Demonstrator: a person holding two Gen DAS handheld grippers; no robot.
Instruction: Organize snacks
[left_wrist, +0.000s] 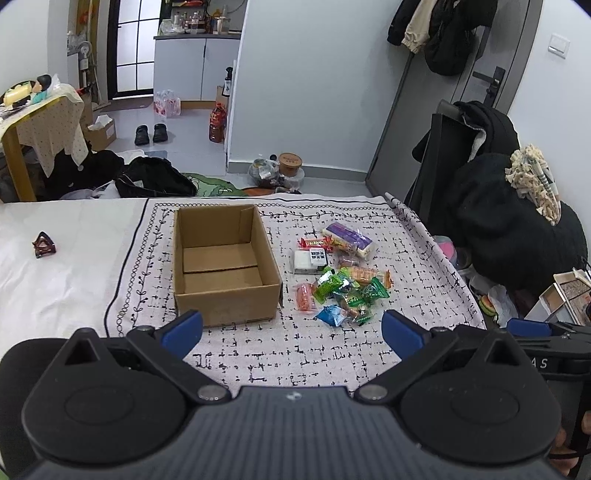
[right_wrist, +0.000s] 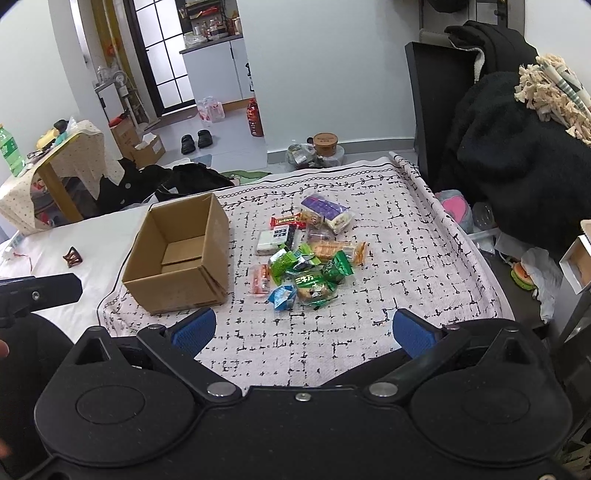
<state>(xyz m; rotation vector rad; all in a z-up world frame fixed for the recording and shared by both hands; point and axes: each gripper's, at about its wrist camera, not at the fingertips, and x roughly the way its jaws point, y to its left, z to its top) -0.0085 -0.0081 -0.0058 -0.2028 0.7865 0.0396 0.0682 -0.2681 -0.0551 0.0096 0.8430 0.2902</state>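
An open, empty cardboard box (left_wrist: 225, 264) stands on a patterned cloth (left_wrist: 258, 350); it also shows in the right wrist view (right_wrist: 181, 254). Right of it lies a pile of snack packets (left_wrist: 340, 277), also seen in the right wrist view (right_wrist: 306, 254): green, blue, orange and red packs, a purple-white pack (right_wrist: 327, 210) at the far end. My left gripper (left_wrist: 291, 332) is open and empty, held near the cloth's front edge. My right gripper (right_wrist: 303, 332) is open and empty, also short of the pile.
A small dark hair clip (left_wrist: 44, 245) lies on the white sheet at the left. Black clothes are heaped on a chair (right_wrist: 517, 147) at the right. Bags, shoes and a small table (left_wrist: 40, 118) stand on the floor beyond.
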